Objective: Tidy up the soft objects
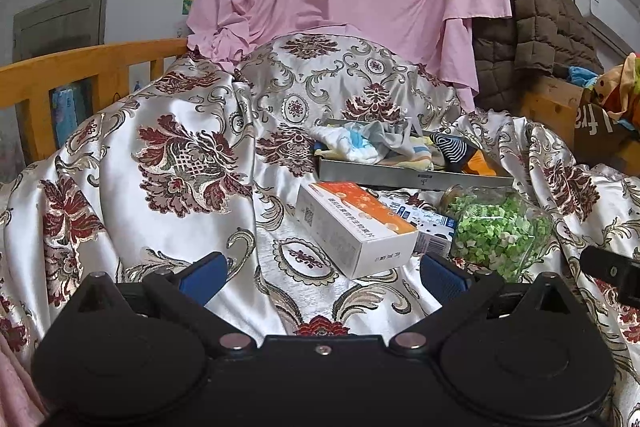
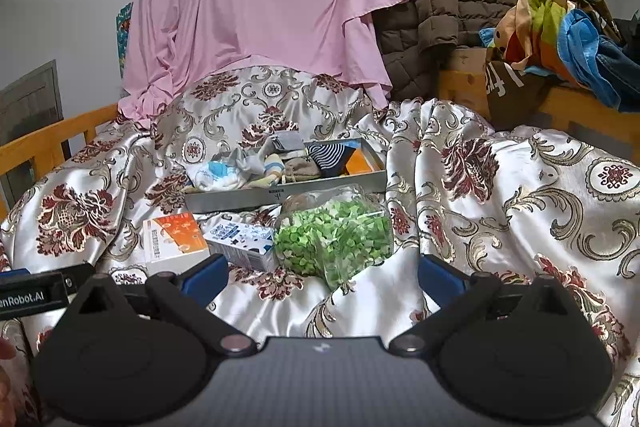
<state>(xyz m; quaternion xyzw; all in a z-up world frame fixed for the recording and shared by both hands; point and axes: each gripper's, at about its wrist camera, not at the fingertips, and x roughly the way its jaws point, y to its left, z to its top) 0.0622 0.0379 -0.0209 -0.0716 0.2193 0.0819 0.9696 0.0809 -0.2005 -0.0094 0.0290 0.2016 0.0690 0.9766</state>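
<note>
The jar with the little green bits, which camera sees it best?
The right wrist view. There the jar lies near the middle on the patterned bedspread, its whole clear body showing. In the left wrist view the jar sits off to the right, near the right gripper at the edge.

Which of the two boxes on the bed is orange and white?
The bigger box, lying left of the smaller blue-and-white box, which sits against the jar of green bits.

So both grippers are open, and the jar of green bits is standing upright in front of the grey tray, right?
Not quite: the jar of green bits is lying on its side, as the right wrist view shows. It is in front of the grey tray, and the left gripper and right gripper are both open.
</note>
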